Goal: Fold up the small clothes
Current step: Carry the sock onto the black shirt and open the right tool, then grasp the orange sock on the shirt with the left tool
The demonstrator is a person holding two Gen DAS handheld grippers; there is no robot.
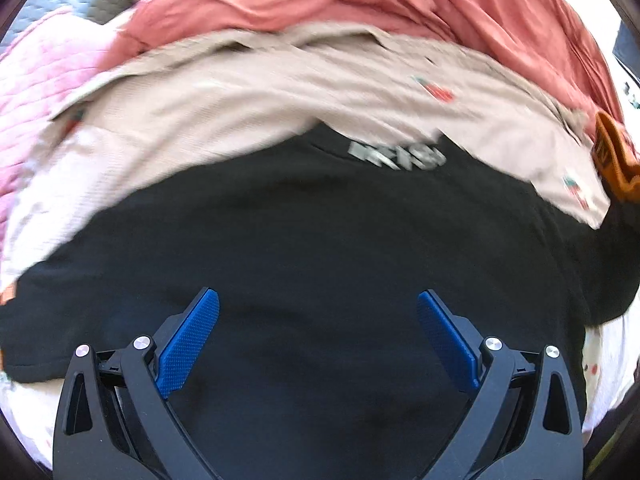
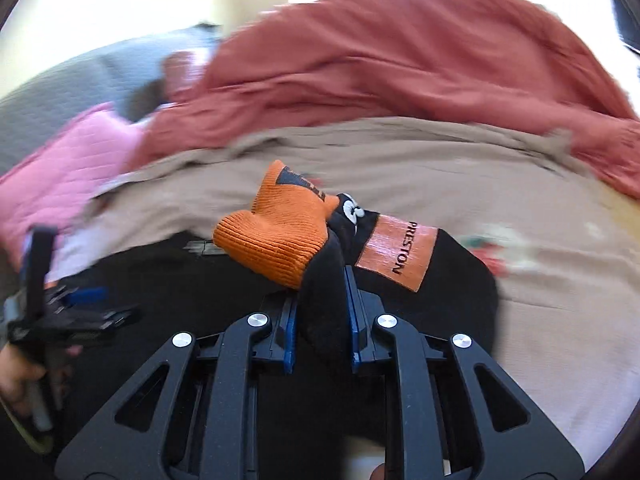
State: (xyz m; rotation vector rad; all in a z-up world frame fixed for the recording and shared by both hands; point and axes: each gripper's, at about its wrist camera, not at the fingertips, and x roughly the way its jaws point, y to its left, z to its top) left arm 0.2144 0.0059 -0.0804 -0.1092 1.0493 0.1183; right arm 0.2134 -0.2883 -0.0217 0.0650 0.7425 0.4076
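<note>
A black garment [image 1: 304, 240] with a grey printed logo lies spread flat. My left gripper [image 1: 318, 300] hovers just above it, jaws wide open and empty. My right gripper [image 2: 320, 300] is shut on a black and orange knitted piece [image 2: 280, 236] with an orange "PRESTON" patch, lifted above the black garment [image 2: 160, 280]. The orange cuff of that piece shows at the right edge of the left wrist view [image 1: 612, 160]. The left gripper also shows at the left of the right wrist view [image 2: 76, 308].
A beige garment with small prints [image 1: 240, 92] [image 2: 440, 168] lies behind the black one. A rust-red cloth [image 1: 360, 0] [image 2: 400, 60] is heaped beyond it. A pink quilted cloth [image 1: 36, 92] [image 2: 68, 168] and grey bedding [image 2: 60, 88] lie to the left.
</note>
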